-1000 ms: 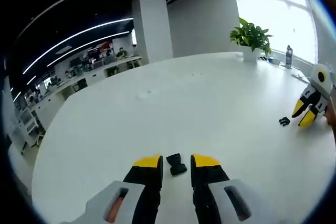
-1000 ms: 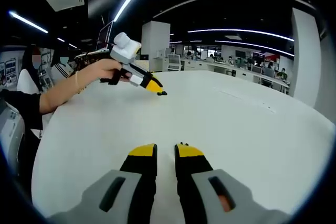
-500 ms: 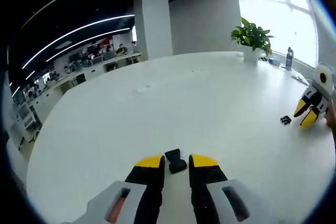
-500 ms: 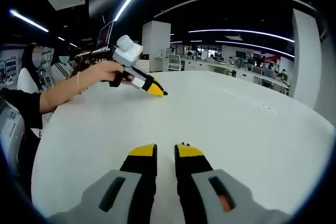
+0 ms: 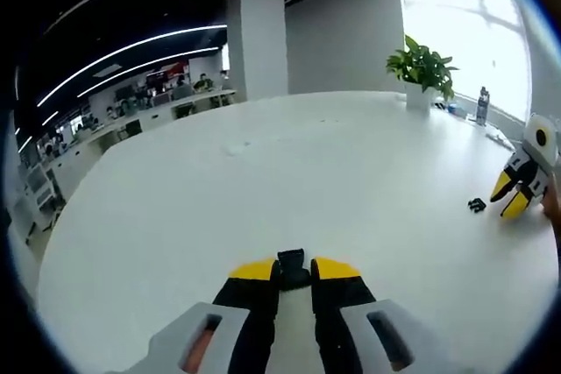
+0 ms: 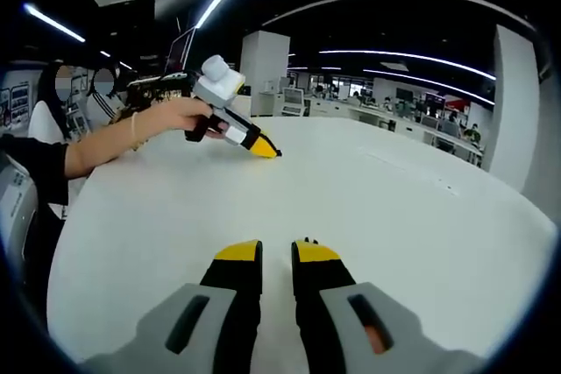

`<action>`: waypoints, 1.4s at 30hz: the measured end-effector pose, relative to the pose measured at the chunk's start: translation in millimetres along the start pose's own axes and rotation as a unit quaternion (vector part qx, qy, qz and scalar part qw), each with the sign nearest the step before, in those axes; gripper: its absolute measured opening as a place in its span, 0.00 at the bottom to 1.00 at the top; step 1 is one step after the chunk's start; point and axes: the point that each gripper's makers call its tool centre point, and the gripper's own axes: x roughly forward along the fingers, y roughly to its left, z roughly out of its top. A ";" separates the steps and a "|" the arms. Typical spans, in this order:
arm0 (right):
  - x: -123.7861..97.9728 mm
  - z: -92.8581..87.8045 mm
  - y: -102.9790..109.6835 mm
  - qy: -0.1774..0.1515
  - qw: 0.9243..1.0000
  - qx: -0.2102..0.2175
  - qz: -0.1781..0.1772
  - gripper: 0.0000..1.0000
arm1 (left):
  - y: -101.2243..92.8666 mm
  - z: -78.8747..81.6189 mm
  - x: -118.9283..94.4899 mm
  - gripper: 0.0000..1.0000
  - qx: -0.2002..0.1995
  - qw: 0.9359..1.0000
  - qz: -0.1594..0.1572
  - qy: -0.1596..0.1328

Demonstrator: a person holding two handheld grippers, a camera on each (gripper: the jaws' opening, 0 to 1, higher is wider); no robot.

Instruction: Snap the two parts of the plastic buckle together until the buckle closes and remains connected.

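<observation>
One black buckle part (image 5: 292,259) lies on the white table (image 5: 289,164) between the yellow tips of my left gripper (image 5: 295,271), whose jaws press against both its sides. In the right gripper view a person's hand (image 6: 166,120) holds that left gripper (image 6: 267,151) tip-down on the table, and the part is hidden there. The other black buckle part (image 5: 476,205) lies at the far right, just in front of my right gripper (image 5: 508,196), whose tips stand apart. In the right gripper view it peeks over one tip as a small black bit (image 6: 304,240), and my right gripper (image 6: 278,256) holds nothing.
A potted plant (image 5: 422,63) and a bottle (image 5: 482,98) stand at the table's far edge by the window. A white pillar (image 5: 259,37) rises behind the table. Office desks and people fill the background.
My left gripper's jaws have narrowed around the black buckle part and moved slightly forward over it. The right gripper and the other part have stayed in place.
</observation>
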 end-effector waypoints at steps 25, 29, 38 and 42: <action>4.8 -7.2 -14.2 -0.005 0.999 0.023 -0.022 0.13 | -21.1 10.1 -32.4 0.13 0.014 0.998 -0.056 -0.038; 5.2 -7.7 -19.9 -0.008 0.999 0.028 -0.032 0.13 | -28.5 2.8 -36.9 0.13 0.046 0.997 -0.067 -0.014; 2.7 -4.8 -24.4 -0.016 0.999 0.033 -0.038 0.13 | -38.4 -14.5 -41.5 0.13 0.068 0.993 -0.091 0.021; 5.0 -7.8 -24.9 -0.012 0.999 0.037 -0.037 0.13 | -41.9 -20.7 -42.4 0.11 0.073 0.992 -0.099 0.030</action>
